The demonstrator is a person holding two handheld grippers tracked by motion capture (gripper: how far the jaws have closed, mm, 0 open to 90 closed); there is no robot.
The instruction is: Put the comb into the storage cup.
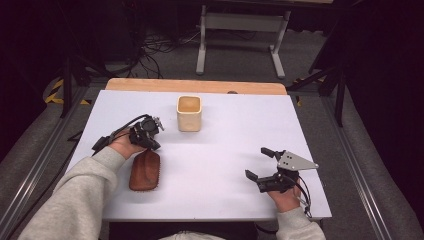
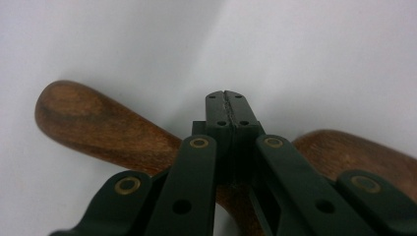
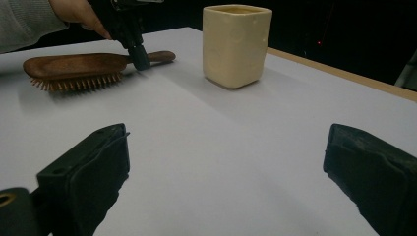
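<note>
A white table with a strip of bare wood along its far edge carries two things. A cream square-sided cup stands upright near the far middle, open at the top. A wooden hairbrush lies at the near left, bristles down (they show along its edge in the right gripper view), well apart from the cup.

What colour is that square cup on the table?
The cup is pale cream; the right gripper view shows it best.
</note>
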